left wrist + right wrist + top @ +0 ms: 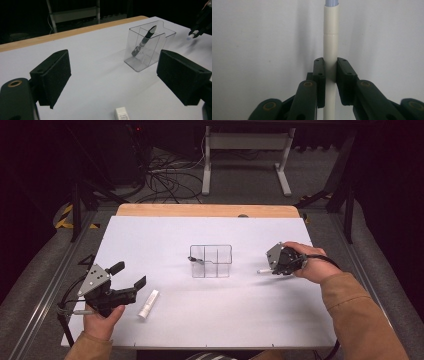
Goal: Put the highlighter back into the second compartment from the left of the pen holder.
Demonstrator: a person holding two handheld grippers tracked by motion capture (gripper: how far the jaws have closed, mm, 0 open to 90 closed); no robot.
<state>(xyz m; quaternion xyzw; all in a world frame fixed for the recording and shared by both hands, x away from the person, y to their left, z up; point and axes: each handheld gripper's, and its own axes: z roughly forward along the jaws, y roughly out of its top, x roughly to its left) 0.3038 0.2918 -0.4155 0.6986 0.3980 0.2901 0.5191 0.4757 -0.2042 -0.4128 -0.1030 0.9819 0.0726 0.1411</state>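
Table point(150, 335), covered white, carried every item. Clear box point(211, 261), divided into compartments, stood at centre with one dark pen point(145, 41) leaning inside. Left gripper point(131, 277) rested low at the near left, jaws spread wide and empty, a white tube point(148, 304) lying just beside it. Right gripper point(330, 75) was clamped on a cream pen point(330, 50), right of the box. Advice: keep the pen firmly pinched, tip it upright over a free compartment, then let go.
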